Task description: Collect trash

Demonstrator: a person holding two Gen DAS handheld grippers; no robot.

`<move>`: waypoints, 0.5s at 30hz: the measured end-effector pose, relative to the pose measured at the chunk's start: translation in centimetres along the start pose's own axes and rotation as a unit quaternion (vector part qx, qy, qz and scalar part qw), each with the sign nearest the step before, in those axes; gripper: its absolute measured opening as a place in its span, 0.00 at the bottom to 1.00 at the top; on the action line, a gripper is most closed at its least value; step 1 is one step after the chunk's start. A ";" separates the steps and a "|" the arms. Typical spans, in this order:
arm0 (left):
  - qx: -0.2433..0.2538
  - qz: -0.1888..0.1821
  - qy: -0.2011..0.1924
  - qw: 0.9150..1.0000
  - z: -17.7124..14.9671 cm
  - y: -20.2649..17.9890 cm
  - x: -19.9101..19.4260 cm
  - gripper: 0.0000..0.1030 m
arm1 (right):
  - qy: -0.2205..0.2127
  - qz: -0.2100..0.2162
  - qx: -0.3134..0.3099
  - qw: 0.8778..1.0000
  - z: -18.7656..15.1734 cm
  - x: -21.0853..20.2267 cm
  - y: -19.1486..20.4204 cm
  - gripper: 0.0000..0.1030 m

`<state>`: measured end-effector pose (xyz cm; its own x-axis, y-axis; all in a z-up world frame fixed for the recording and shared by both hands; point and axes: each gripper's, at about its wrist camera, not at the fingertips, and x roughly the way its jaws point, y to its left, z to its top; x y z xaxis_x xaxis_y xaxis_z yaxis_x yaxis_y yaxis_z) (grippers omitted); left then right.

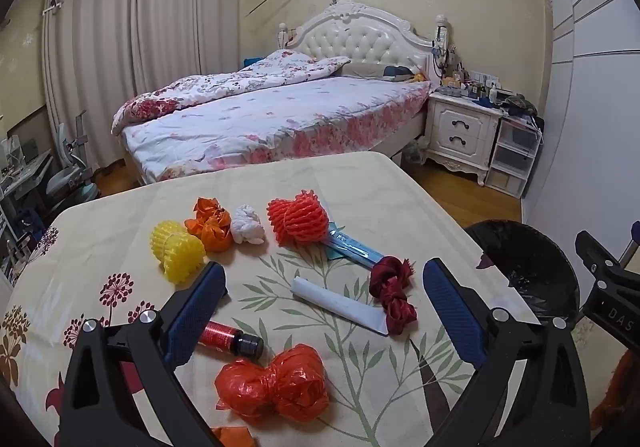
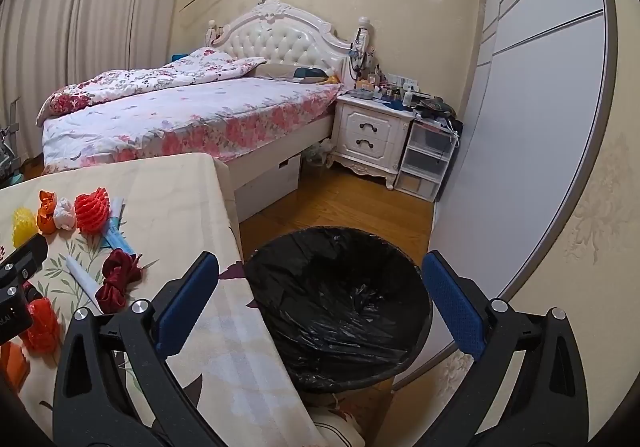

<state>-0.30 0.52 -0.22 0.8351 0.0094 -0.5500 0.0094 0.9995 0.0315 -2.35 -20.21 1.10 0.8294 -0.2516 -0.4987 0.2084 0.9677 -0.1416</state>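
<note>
The left gripper (image 1: 324,293) hovers over the desk (image 1: 400,199) with its jaws spread wide and empty; the right gripper (image 2: 320,293) hangs over the black-lined trash bin (image 2: 340,287), jaws likewise wide apart and holding nothing.

The trash all looks light. The crumpled red plastic bag (image 1: 274,387) lies just below the left jaws, nearer the camera; it is soft and should squash, so a pinch across its narrow waist seems best. The white paper roll (image 1: 340,305) sits between the left jaws, slightly ahead; it probably crushes easily, so grip mid-length. The knotted dark red ribbon (image 1: 392,293) lies touching its right end, limp and perhaps slippery. The small red bottle (image 1: 232,339) rests just beside the left jaw's inner face, rigid, likely to roll. The foam nets, yellow (image 1: 176,247) and red (image 1: 298,219), lie farther ahead, springy.
</note>
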 end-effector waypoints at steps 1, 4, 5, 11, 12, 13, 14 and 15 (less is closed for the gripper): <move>0.000 0.000 0.000 1.000 0.0 0.1 -0.1 0.94 | -0.001 0.000 0.000 1.000 0.0 0.0 0.5 0.96; -0.001 0.000 0.001 1.000 0.0 0.1 0.0 0.94 | -0.002 0.001 -0.002 1.000 -0.2 0.3 0.9 0.96; -0.001 0.000 0.001 1.000 0.0 0.1 0.0 0.94 | -0.003 0.001 -0.002 1.000 -0.2 0.4 1.0 0.96; -0.007 0.004 0.002 1.000 0.1 0.6 -0.2 0.94 | -0.002 0.001 -0.003 1.000 -0.2 0.0 1.1 0.96; -0.007 0.003 0.003 1.000 0.1 0.6 -0.2 0.94 | -0.002 0.000 -0.003 1.000 -0.2 0.0 1.1 0.96; -0.008 0.003 0.003 1.000 0.1 0.6 -0.2 0.94 | -0.002 0.000 -0.003 1.000 -0.2 0.0 1.1 0.96; -0.006 0.004 0.002 1.000 0.0 0.6 -0.1 0.94 | -0.002 0.001 -0.003 1.000 -0.2 0.0 1.2 0.96; -0.006 0.004 0.002 1.000 0.1 0.6 -0.1 0.94 | -0.001 0.001 -0.003 1.000 -0.1 0.0 1.3 0.96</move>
<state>-0.37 1.11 -0.08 0.8331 0.0170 -0.5528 -0.0033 0.9997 0.0257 -2.10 -18.92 0.78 0.8315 -0.2488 -0.4967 0.2025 0.9683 -0.1459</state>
